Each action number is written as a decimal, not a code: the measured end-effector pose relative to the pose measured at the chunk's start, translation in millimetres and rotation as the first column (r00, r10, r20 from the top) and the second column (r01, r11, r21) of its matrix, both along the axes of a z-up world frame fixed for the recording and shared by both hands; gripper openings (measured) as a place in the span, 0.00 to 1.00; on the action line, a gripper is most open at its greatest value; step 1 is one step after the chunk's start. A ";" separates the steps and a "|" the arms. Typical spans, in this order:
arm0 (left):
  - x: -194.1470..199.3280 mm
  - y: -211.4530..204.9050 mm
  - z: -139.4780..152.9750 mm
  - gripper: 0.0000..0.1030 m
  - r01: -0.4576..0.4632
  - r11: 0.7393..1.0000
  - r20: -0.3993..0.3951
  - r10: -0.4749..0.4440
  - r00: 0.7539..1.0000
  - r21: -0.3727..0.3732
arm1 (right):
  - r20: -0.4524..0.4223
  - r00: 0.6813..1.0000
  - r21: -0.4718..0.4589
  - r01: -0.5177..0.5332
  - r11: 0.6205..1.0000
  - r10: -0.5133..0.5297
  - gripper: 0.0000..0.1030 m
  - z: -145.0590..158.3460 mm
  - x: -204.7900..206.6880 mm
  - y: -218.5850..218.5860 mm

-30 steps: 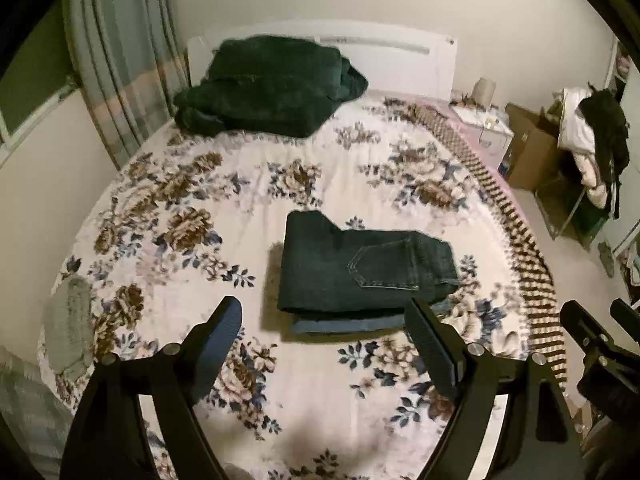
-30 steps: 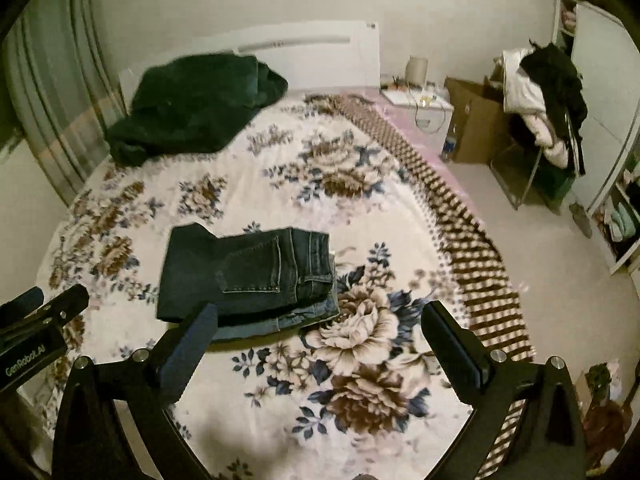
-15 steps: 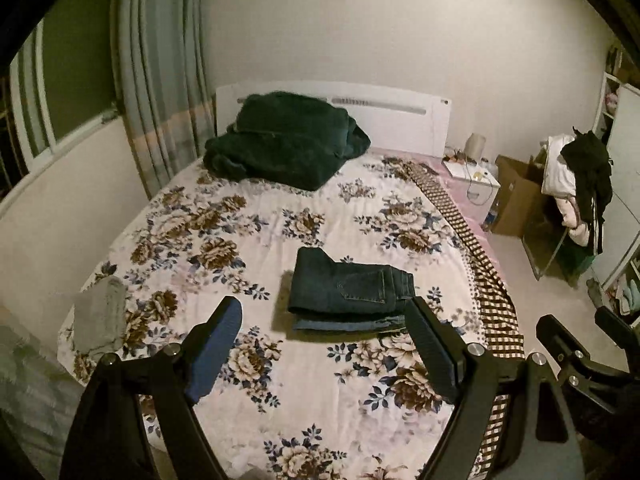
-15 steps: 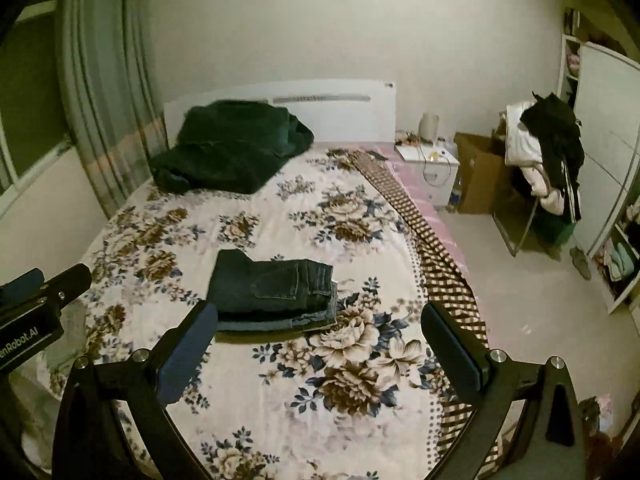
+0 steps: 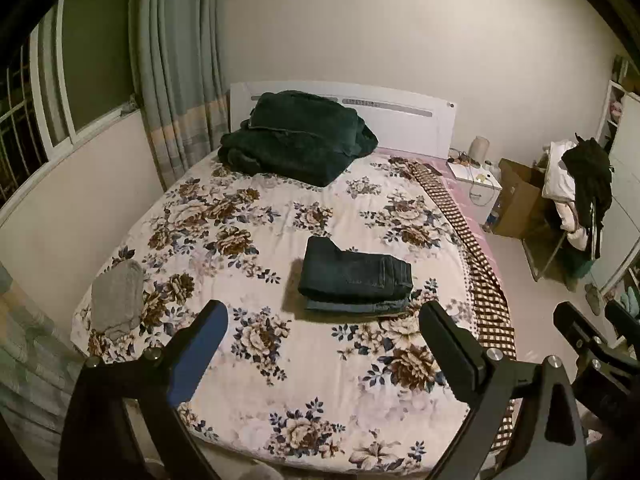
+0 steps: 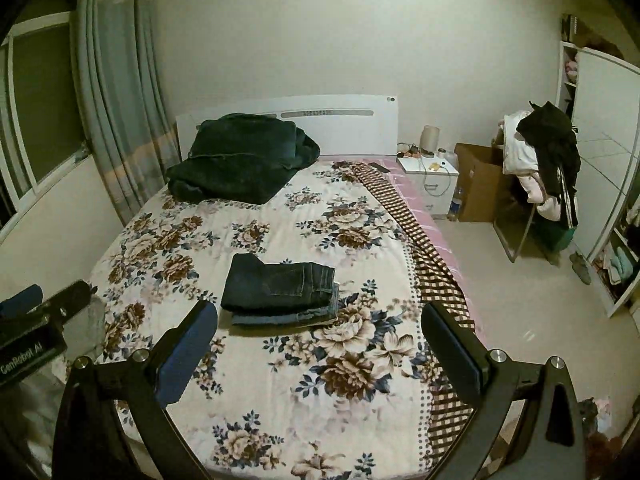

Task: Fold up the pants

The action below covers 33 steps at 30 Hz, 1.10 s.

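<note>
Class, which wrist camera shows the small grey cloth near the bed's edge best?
The left wrist view: the grey cloth lies whole and unobstructed on the bedspread. In the right wrist view, the left gripper covers most of it, leaving a sliver.

My left matte-black two-finger gripper [image 5: 322,320] has angular plastic arms studded with round silver screws, and its left finger carries a blue pad [image 5: 198,354] while the other pad looks black. My right matte-black two-finger gripper [image 6: 318,322] is built the same: blue pad [image 6: 186,350] on one side, silver screw heads along the black frame. The left unit's body bears white "GenRobot AI" lettering [image 6: 22,356].
</note>
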<state>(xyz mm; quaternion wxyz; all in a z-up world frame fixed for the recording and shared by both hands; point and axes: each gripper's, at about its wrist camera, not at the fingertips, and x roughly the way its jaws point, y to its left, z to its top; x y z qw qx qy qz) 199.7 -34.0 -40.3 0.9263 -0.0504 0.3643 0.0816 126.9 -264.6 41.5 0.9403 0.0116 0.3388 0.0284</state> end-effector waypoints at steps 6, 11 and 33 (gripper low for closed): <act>-5.8 0.0 8.1 0.95 0.013 1.000 0.006 -0.013 1.000 0.010 | -0.004 1.000 -0.008 0.006 1.000 -0.006 1.00 14.3 -8.1 4.1; -10.5 0.8 11.0 0.95 0.006 1.000 0.004 -0.006 1.000 0.027 | 0.005 1.000 -0.008 0.017 1.000 -0.017 1.00 22.2 -6.1 9.0; -19.5 8.1 14.6 0.95 -0.010 0.998 0.007 0.009 1.000 0.059 | -0.005 1.000 -0.002 -0.019 1.000 0.019 1.00 27.7 -3.9 17.3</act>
